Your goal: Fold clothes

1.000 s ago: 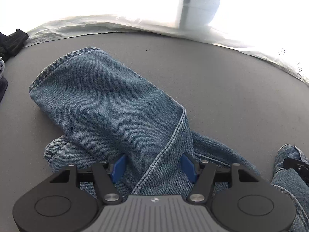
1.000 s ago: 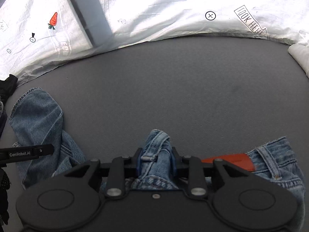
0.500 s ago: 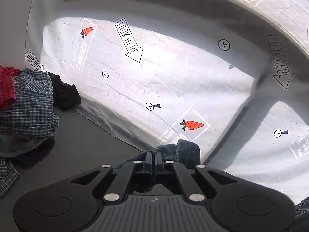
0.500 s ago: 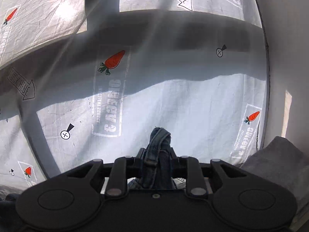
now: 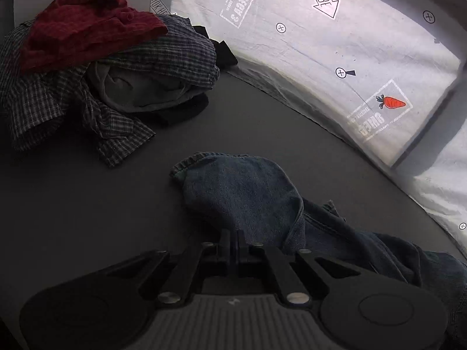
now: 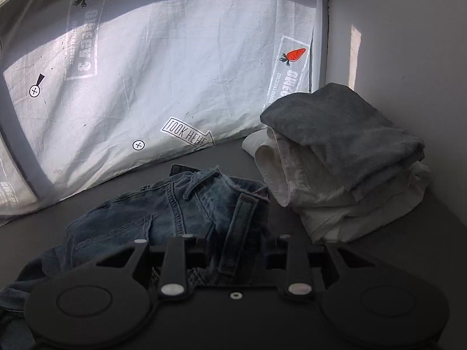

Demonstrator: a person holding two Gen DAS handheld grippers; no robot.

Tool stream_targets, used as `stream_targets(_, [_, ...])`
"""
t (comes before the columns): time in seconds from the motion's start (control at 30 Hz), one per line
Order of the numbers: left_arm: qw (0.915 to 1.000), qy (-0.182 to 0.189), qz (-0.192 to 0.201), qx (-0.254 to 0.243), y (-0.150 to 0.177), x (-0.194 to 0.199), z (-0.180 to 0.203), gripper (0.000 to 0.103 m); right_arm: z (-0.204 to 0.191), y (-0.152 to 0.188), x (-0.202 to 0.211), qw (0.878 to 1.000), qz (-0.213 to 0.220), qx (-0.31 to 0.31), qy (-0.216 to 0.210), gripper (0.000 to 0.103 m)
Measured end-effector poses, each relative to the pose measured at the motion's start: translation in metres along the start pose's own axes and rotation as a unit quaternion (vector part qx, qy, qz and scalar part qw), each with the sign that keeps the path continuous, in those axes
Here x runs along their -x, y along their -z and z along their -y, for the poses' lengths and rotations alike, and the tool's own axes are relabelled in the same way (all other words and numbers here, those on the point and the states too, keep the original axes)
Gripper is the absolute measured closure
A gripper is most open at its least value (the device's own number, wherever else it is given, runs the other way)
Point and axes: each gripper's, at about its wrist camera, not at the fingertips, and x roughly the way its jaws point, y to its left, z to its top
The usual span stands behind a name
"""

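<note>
The dark table (image 5: 87, 210) runs to a printed white sheet (image 5: 335, 58) at its far edge, with open surface between an unfolded pile (image 5: 96, 67) and a folded stack (image 6: 335, 157). The jeans (image 5: 248, 192) lie mid-table. The left gripper (image 5: 232, 240) is pressed together, seemingly pinching denim; the right gripper (image 6: 236, 248) is opening, waistband between its jaws.

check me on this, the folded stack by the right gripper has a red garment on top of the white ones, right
Not quite. In the right wrist view the garment topping the folded stack is grey, lying on the white ones. The red garment tops the unfolded pile in the left wrist view.
</note>
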Motion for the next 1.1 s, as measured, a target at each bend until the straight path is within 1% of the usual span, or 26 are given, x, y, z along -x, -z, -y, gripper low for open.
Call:
stream_targets(0.07, [0.9992, 0.001, -0.027, 0.028, 0.024, -0.001, -0.019, 0.098, 0.000, 0.020, 0.001, 1.000, -0.017, 0.015, -0.001, 0.068])
stream_targets(0.1, [0.9988, 0.001, -0.033, 0.035, 0.030, 0.000, -0.024, 0.097, -0.001, 0.030, 0.002, 0.999, -0.026, 0.023, -0.002, 0.067])
stream_targets(0.13, [0.9988, -0.001, -0.035, 0.033, 0.033, 0.000, -0.026, 0.094, -0.002, 0.033, 0.002, 0.999, -0.025, 0.027, -0.003, 0.064])
stream_targets(0.17, [0.9991, -0.005, -0.032, 0.027, 0.033, 0.002, -0.025, 0.090, -0.004, 0.033, 0.004, 0.999, -0.022, 0.031, -0.002, 0.063])
stream_targets(0.2, [0.9995, -0.006, -0.025, 0.019, 0.029, 0.004, -0.022, 0.088, -0.007, 0.031, 0.004, 0.999, -0.015, 0.034, -0.002, 0.062])
stream_targets(0.27, [0.9999, -0.004, -0.009, 0.004, 0.021, 0.008, -0.015, 0.078, -0.011, 0.026, 0.008, 0.999, 0.002, 0.038, -0.003, 0.059])
stream_targets(0.3, [1.0000, -0.002, -0.001, -0.001, 0.015, 0.009, -0.011, 0.075, -0.014, 0.023, 0.009, 0.999, 0.011, 0.043, -0.003, 0.057])
stream_targets(0.37, [0.9998, 0.003, 0.014, -0.011, 0.002, 0.009, -0.001, 0.061, -0.020, 0.018, 0.012, 0.998, 0.028, 0.052, -0.001, 0.056])
stream_targets(0.4, [0.9997, 0.005, 0.019, -0.016, -0.004, 0.007, 0.004, 0.059, -0.024, 0.016, 0.012, 0.998, 0.034, 0.060, 0.000, 0.053])
stream_targets(0.43, [0.9995, 0.007, 0.022, -0.020, -0.008, 0.005, 0.009, 0.054, -0.027, 0.015, 0.011, 0.997, 0.037, 0.067, 0.000, 0.049])
stream_targets(0.47, [0.9992, 0.008, 0.025, -0.029, -0.015, -0.001, 0.016, 0.050, -0.030, 0.013, 0.009, 0.997, 0.038, 0.072, -0.002, 0.047])
stream_targets(0.5, [0.9989, 0.009, 0.026, -0.039, -0.020, -0.007, 0.024, 0.049, -0.033, 0.012, 0.005, 0.996, 0.036, 0.077, -0.004, 0.047])
stream_targets(0.57, [0.9979, 0.010, 0.027, -0.058, -0.027, -0.017, 0.040, 0.039, -0.037, 0.009, -0.002, 0.996, 0.033, 0.086, -0.004, 0.047])
stream_targets(0.6, [0.9971, 0.010, 0.027, -0.070, -0.029, -0.023, 0.046, 0.037, -0.040, 0.007, -0.005, 0.995, 0.033, 0.090, -0.002, 0.045])
stream_targets(0.7, [0.9941, -0.002, 0.021, -0.107, -0.036, -0.047, 0.064, 0.033, -0.043, 0.004, -0.018, 0.994, 0.031, 0.103, 0.005, 0.033])
stream_targets(0.73, [0.9934, -0.009, 0.017, -0.113, -0.039, -0.056, 0.068, 0.033, -0.042, 0.001, -0.026, 0.994, 0.026, 0.103, 0.004, 0.033])
stream_targets(0.87, [0.9915, -0.043, 0.005, -0.123, -0.051, -0.088, 0.073, 0.032, -0.045, -0.011, -0.051, 0.993, 0.013, 0.116, -0.008, 0.032])
stream_targets(0.93, [0.9911, -0.057, -0.001, -0.120, -0.057, -0.100, 0.071, 0.032, -0.052, -0.018, -0.069, 0.991, 0.005, 0.136, -0.018, 0.029])
stream_targets(0.97, [0.9913, -0.063, -0.006, -0.116, -0.059, -0.106, 0.069, 0.032, -0.053, -0.020, -0.077, 0.991, -0.003, 0.135, -0.019, 0.029])
stream_targets(1.0, [0.9924, -0.065, -0.002, -0.105, -0.061, -0.109, 0.066, 0.033, -0.052, -0.024, -0.090, 0.992, -0.030, 0.119, -0.023, 0.029])
stream_targets(1.03, [0.9937, -0.065, 0.006, -0.091, -0.062, -0.112, 0.062, 0.042, -0.051, -0.027, -0.103, 0.993, -0.057, 0.102, -0.026, 0.037])
stream_targets(1.07, [0.9946, -0.066, 0.012, -0.079, -0.062, -0.113, 0.059, 0.070, -0.046, -0.029, -0.115, 0.993, -0.084, 0.075, -0.043, 0.052])
stream_targets(1.1, [0.9953, -0.070, 0.006, -0.068, -0.064, -0.114, 0.055, 0.094, -0.042, -0.031, -0.122, 0.991, -0.100, 0.055, -0.070, 0.086])
